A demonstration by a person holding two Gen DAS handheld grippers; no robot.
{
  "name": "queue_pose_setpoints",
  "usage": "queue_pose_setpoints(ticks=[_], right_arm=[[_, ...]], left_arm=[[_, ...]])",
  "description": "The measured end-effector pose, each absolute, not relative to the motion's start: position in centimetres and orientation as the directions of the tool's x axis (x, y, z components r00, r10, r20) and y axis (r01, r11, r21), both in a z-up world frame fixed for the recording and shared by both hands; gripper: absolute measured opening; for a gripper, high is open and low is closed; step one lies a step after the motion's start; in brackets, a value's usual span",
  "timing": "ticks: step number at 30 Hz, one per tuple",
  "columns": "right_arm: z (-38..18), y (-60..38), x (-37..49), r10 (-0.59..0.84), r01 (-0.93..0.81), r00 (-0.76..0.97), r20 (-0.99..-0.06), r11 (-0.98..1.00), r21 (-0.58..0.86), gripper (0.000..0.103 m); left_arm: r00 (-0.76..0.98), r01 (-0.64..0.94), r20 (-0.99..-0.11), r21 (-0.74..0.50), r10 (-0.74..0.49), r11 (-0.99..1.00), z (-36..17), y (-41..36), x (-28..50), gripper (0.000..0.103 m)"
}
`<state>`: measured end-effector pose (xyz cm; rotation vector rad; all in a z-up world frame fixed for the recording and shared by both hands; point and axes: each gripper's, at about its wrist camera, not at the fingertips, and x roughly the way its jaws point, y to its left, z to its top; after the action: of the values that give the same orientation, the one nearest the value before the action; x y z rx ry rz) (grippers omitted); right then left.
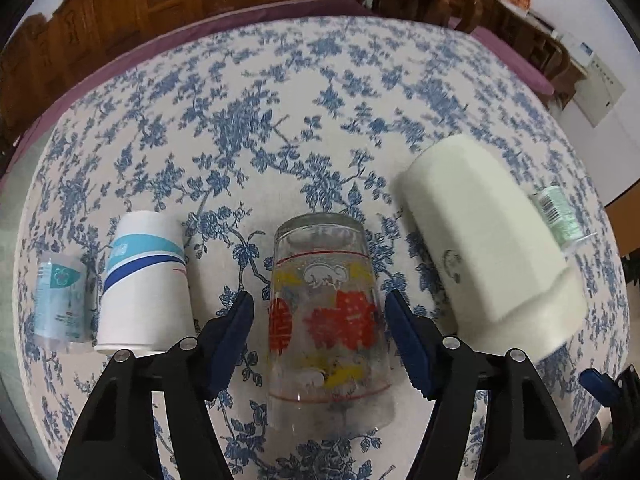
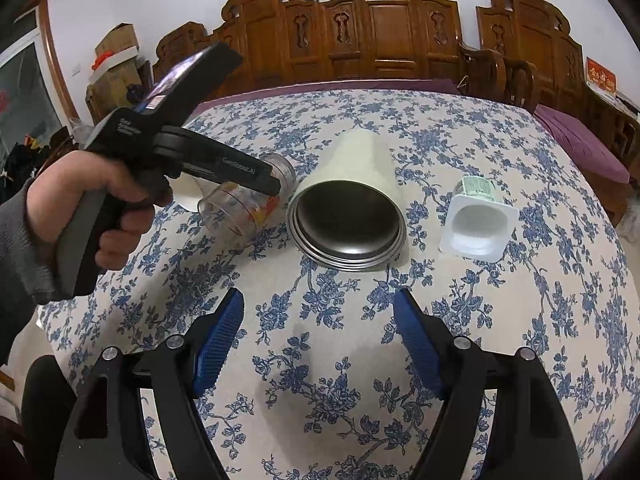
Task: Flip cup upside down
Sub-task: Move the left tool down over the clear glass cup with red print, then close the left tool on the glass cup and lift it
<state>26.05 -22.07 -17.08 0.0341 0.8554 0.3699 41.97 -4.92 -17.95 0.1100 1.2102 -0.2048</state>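
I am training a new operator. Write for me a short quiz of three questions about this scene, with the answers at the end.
1. True or false: the right gripper is shut on the printed glass cup.
2. Which thing lies between the open fingers of the left gripper? A) the paper cup B) the printed glass cup C) the yogurt pot
3. Fill in: the white tumbler lies on its side, with its mouth towards the ___ wrist camera.

Key: 1 false, since its fingers are open with only tablecloth between them; 2 B; 3 right.
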Motion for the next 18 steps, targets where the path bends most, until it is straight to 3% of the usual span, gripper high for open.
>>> queue_pose_setpoints(ticks=[4, 6, 18], right_arm=[[-17.3, -22.3, 26.0, 0.339, -0.304, 0.591, -0.732, 0.934, 0.186, 0.079], [-17.3, -22.3, 25.8, 0.339, -0.303, 0.591, -0.732, 0.934, 0.189, 0.079], [-15.9, -22.7, 24.1, 0.330, -0.285, 0.612, -0.719, 0.940, 0.189, 0.079]], left_arm=[[0.291, 0.216, -0.952, -0.029, -0.092, 0.976, -19.1, -5.0, 42.6, 0.064], [0.278, 0.216, -0.955, -0.043, -0.104, 0.975, -19.3, -5.0, 42.6, 0.057], [0.340, 0.250, -0.932, -0.041, -0.127, 0.967, -16.8, -4.8, 37.5, 0.056]])
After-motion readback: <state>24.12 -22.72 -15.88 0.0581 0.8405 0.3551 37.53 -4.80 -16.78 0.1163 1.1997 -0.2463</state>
